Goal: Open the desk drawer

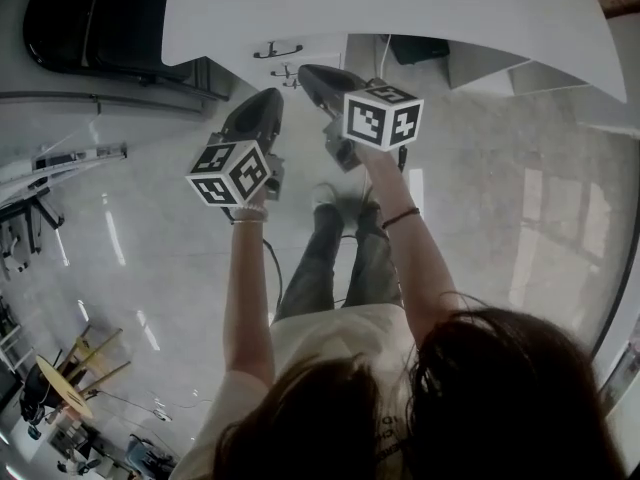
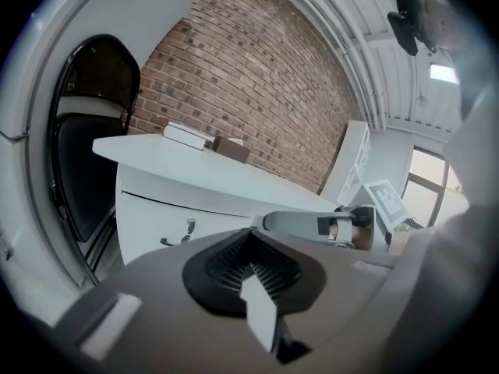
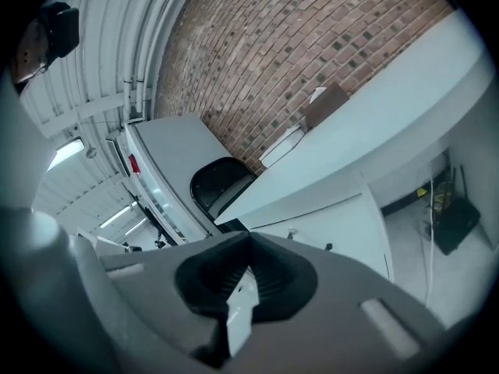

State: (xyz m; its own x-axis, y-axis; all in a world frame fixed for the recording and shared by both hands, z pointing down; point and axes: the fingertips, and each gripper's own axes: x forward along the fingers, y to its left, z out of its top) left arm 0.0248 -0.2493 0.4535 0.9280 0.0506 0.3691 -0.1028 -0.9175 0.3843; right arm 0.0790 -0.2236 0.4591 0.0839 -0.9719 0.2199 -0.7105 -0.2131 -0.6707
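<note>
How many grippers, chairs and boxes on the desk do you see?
Grey two-jaw grippers: 2, left gripper and right gripper, both shut.
Black metal-framed chair: 1.
Flat boxes on the white desk: 2, white box and brown box.
Total: 5.

The head camera is looking steeply down from above the person, with the white desk [image 1: 400, 8] across the top of the frame. The left gripper [image 2: 251, 248] camera is looking along its jaws at the desk front [image 2: 179, 220], lower left, and the right gripper [image 3: 248, 248] camera is seeing it tilted, lower middle. Both are sharing the brick wall [image 2: 257, 76] and black chair [image 2: 86, 154].
</note>
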